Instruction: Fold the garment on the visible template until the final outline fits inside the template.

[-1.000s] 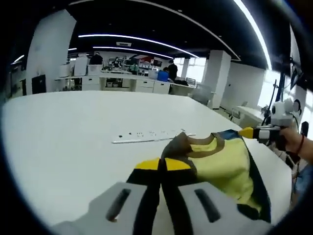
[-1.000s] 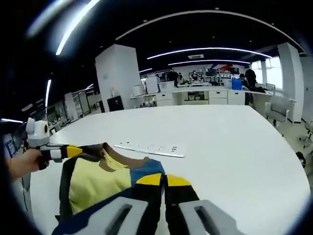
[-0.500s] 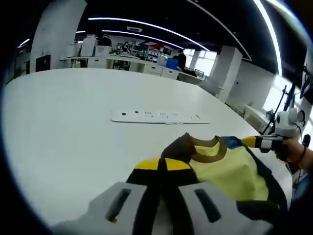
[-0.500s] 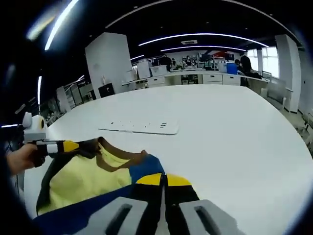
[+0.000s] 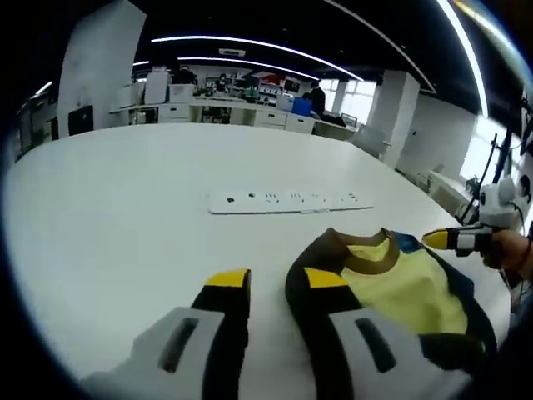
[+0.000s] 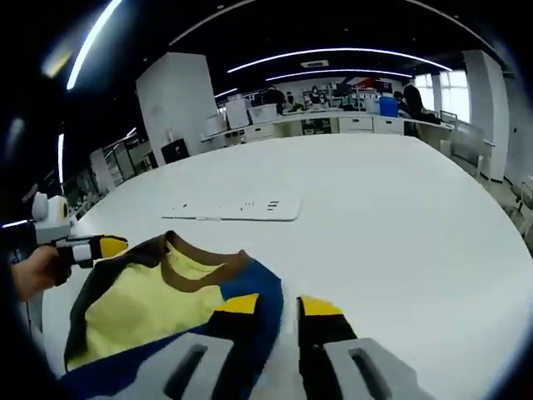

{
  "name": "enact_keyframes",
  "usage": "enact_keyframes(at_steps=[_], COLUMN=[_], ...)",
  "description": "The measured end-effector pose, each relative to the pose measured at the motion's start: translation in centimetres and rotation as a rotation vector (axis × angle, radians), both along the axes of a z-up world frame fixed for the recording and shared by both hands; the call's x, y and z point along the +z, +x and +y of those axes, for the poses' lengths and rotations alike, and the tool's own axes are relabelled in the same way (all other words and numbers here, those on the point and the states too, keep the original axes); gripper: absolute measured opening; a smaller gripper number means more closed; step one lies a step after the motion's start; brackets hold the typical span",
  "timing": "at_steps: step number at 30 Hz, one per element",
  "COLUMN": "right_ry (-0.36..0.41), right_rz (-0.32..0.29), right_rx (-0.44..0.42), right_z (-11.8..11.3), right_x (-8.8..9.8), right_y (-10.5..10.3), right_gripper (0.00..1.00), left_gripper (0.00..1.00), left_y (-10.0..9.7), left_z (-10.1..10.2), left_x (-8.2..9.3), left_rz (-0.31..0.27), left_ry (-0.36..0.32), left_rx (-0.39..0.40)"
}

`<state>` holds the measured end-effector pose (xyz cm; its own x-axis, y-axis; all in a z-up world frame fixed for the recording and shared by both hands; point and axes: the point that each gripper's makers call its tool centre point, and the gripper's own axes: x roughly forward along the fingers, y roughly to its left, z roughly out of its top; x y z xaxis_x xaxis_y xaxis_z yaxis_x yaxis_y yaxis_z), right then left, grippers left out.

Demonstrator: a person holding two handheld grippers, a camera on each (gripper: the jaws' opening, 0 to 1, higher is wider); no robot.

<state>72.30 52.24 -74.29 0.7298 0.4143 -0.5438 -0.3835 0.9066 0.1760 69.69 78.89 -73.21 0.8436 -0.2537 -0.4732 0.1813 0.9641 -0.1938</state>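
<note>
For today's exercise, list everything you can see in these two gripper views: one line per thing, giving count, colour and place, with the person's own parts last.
Yellow garment with brown collar and navy blue sides: one, lying on the table near both grippers.
White power strip, long and flat: one, on the table beyond the garment.
Large white table: one, under everything.
White desks and cabinets: several, far background of the office.
People: a few, dark, small, standing by the far desks.
Left gripper: one, black with yellow tips, jaws open beside the collar.
Right gripper: one, same colours, jaws open at the blue edge.
Hand: holding the left gripper.
</note>
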Motion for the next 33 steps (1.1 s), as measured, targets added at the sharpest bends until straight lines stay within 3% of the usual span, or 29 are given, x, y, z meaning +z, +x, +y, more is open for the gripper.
enact_keyframes(at_steps=[9, 14, 22, 33], right_ry=[0.061, 0.085, 0.066, 0.058], right_rz=[0.008, 0.033, 0.024, 0.044], right_rx=[0.101, 0.187, 0.325, 0.476], right_z=[1.2, 2.3, 3.8, 4.6], right_x=[3.2, 4.5, 6.4, 7.4], right_y=[-2.5, -4.9, -9.0, -14.9], right_gripper=[0.68, 0.80, 0.81, 0.82], left_gripper=[0.50, 0.67, 0.77, 0.76], left_y=[-2.3, -4.1, -7.6, -12.7], left_z=[-0.8, -1.6, -2.6, -3.6], left_x=[2.8, 4.0, 5.3, 5.4], left_rz=[-0.042, -0.062, -0.074, -0.076], left_ry=[0.016, 0.014, 0.031, 0.026], left_rx=[-0.080, -0.131, -0.215, -0.277])
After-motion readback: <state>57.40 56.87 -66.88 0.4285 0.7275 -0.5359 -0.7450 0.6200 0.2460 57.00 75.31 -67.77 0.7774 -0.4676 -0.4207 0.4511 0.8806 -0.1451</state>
